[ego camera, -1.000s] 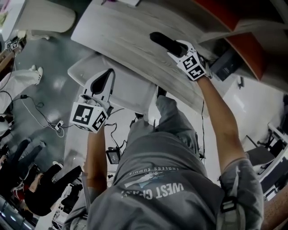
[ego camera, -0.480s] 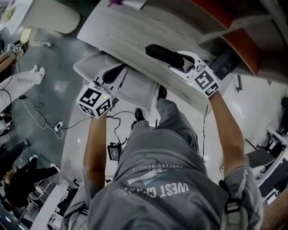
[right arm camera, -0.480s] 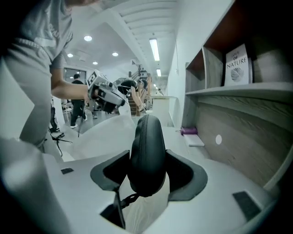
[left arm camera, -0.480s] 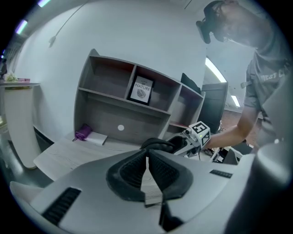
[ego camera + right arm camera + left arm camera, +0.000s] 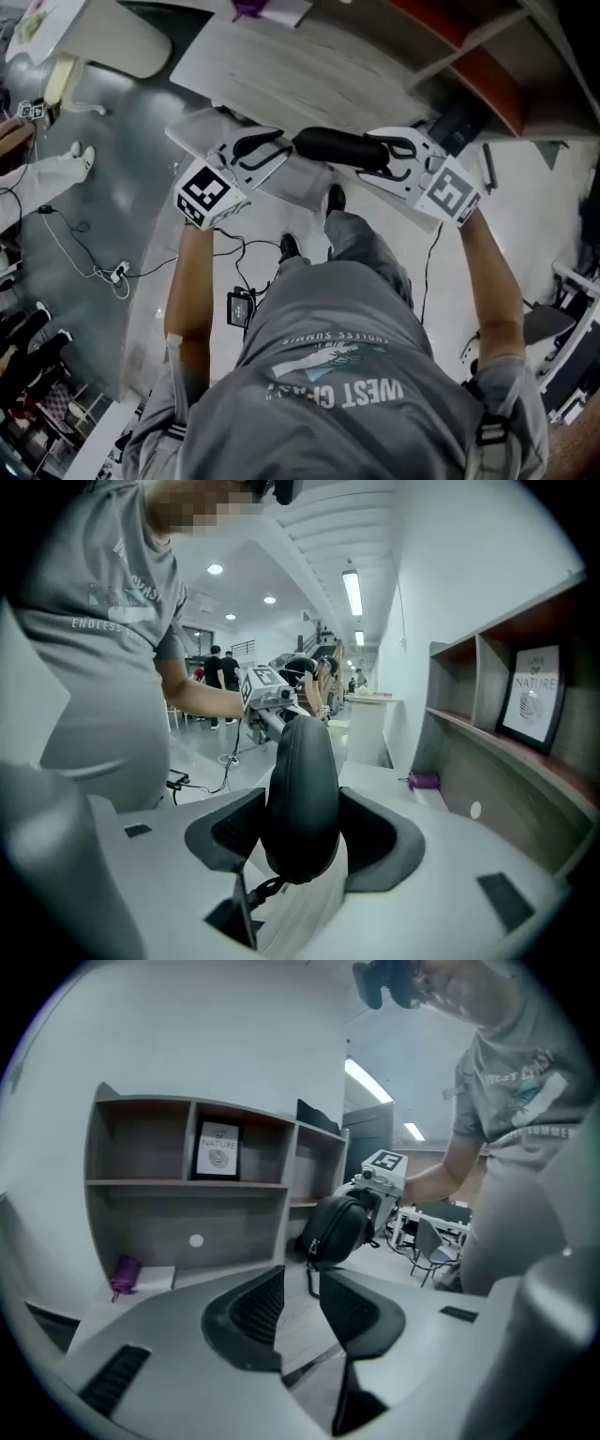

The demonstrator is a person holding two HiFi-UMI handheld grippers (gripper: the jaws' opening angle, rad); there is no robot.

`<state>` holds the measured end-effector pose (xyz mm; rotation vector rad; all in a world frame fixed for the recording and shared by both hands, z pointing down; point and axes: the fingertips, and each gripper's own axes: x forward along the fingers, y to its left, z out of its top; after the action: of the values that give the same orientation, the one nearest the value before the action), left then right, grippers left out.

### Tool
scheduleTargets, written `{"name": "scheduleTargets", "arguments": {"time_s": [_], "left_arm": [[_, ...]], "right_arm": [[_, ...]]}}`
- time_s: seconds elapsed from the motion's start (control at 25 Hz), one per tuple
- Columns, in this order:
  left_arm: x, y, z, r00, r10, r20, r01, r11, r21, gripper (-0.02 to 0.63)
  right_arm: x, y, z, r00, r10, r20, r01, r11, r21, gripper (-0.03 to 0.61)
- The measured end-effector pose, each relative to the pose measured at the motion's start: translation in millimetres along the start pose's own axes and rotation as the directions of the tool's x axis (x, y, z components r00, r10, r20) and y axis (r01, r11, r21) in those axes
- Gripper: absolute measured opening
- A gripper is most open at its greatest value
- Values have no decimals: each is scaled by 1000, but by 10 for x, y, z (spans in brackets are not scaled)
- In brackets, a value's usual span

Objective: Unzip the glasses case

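Observation:
The black glasses case [image 5: 336, 147] hangs in the air in front of the table edge, with my right gripper [image 5: 382, 153] shut on one end of it. In the right gripper view the case [image 5: 300, 782] fills the gap and both pads press its sides. A zip cord dangles below it. My left gripper [image 5: 269, 150] is open and empty, close to the case's other end. In the left gripper view the case [image 5: 335, 1230] floats just beyond my jaws [image 5: 300, 1305], zip pull [image 5: 309, 1247] facing me.
A pale wooden table [image 5: 309, 66] lies under the hands, with a purple thing [image 5: 258, 9] at its far side. A shelf unit with a framed picture [image 5: 217, 1150] stands behind. A white surface [image 5: 292, 190] sits below the left hand. Cables [image 5: 94, 267] run across the floor.
My right gripper has lifted the case off the table and brought it toward the person. The left gripper has swung right, up to the case's free end.

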<state>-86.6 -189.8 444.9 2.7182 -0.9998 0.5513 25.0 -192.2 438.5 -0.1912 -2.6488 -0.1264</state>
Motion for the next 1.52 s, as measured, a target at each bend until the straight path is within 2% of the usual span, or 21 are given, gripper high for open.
{"name": "scheduleTargets", "arguments": {"time_s": [0.12,0.2,0.32,0.44,0.56,0.72,0.92,1.04,1.16,1.36,1.4,1.44,1.52], "left_arm": [[-50,-287,127,995,-98,19,95,991,96,101],[-102,-436,179,991,-134,22,129,980,149,101],[-197,-528,206,989,-146,17,140,971,196,92],[-332,-651,266,986,-168,27,157,959,238,20],[-468,-803,319,982,-185,29,170,946,278,17],[-643,-911,318,977,-210,-18,205,922,329,13],[-777,-1045,314,969,-219,-117,247,890,383,11],[-816,-1091,270,962,-192,-196,261,863,432,11],[-816,-1092,221,951,-105,-292,247,827,505,11],[-799,-1085,202,920,23,-390,229,777,586,11],[-802,-1084,191,917,30,-397,228,778,585,11],[-809,-1086,191,920,18,-392,225,795,564,11],[-834,-1095,227,933,-54,-355,225,858,461,11]], "right_arm": [[-111,186,136,1000,20,-8,-20,1000,-24,252],[-150,297,201,999,29,-16,-30,999,-34,252],[-171,420,281,999,34,-25,-35,999,-37,252],[-190,565,381,999,36,-26,-37,999,-34,252],[-216,706,425,999,33,-40,-34,999,-34,250],[-227,832,441,996,43,-78,-43,999,-3,245],[-196,942,420,979,22,-202,-23,1000,-5,238],[-139,973,378,959,2,-282,-11,999,-30,234],[-104,985,333,932,-35,-360,26,999,-29,228],[-37,995,198,886,-65,-459,73,997,0,222],[-21,996,181,880,-68,-470,76,997,-3,222],[-10,993,176,878,-73,-473,77,997,-11,222],[-9,986,185,880,-87,-468,81,996,-34,221]]}}
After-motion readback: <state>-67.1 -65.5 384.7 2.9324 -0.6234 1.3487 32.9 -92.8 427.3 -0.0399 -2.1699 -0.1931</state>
